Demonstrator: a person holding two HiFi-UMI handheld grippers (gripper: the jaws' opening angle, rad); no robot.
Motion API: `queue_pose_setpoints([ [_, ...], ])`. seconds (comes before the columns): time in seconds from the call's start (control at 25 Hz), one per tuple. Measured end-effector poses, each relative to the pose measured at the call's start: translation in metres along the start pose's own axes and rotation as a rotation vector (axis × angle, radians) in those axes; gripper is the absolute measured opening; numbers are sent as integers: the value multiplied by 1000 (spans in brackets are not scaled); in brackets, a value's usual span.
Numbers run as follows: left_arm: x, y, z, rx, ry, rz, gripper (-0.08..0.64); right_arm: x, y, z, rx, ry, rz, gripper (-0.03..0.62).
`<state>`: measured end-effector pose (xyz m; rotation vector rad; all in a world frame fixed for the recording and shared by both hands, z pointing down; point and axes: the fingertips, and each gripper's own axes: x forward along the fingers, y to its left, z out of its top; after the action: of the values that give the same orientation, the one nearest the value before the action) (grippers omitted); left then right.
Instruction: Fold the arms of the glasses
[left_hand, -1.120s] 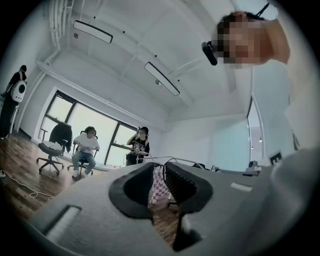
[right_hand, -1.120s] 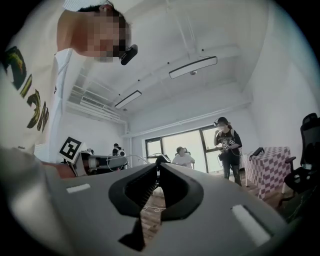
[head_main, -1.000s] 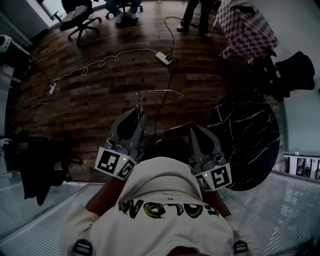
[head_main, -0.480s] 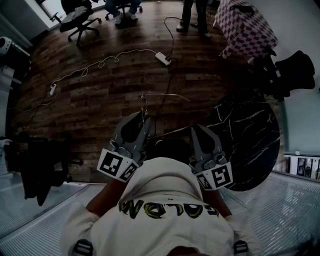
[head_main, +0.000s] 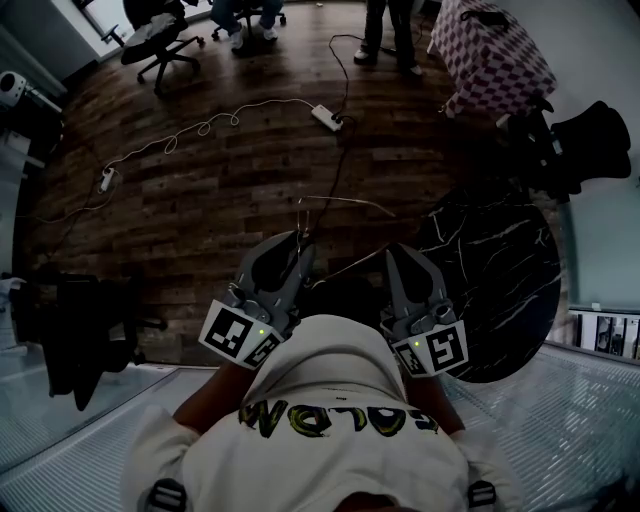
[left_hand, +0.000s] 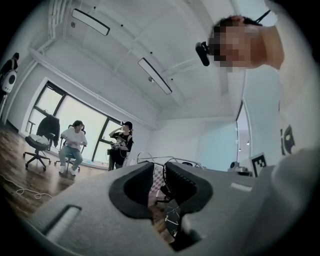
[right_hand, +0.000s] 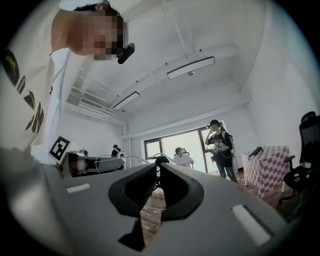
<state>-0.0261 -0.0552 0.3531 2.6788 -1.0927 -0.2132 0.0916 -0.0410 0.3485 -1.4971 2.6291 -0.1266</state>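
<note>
Closest to me is the wearer's pale sweatshirt (head_main: 320, 400), and both grippers reach forward from just beyond it, level and side by side, with their marker cubes nearest the body. The left gripper (head_main: 299, 247) angles inward. In its own view the jaws are drawn nearly together, with only a slim gap, and they pinch the thin wire frame of the glasses (head_main: 335, 199) at the very tips. The right gripper (head_main: 393, 256) points straight ahead. Its jaws are also pressed almost shut, and the wire appears to run into their tips, though it is too fine for me to say exactly which part is caught.

The glasses hang in the air between the two sets of tips, spanning from one gripper to the other above the floor and resting on nothing.

Below them is the dark wooden floor (head_main: 200, 190), and a round black marble-patterned table (head_main: 500, 270) sits just beside the right gripper. Farther out, a white cable (head_main: 200, 125) snakes to a power strip (head_main: 325, 115). Beyond that stand an office chair (head_main: 160, 40) and a checkered cover (head_main: 495, 50).
</note>
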Motion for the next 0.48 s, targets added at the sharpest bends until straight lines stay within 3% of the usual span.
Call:
queue_pose_setpoints([
  [0.48, 3, -21, -5, -18, 7, -60, 80, 1, 0, 2, 9, -2, -3, 25],
])
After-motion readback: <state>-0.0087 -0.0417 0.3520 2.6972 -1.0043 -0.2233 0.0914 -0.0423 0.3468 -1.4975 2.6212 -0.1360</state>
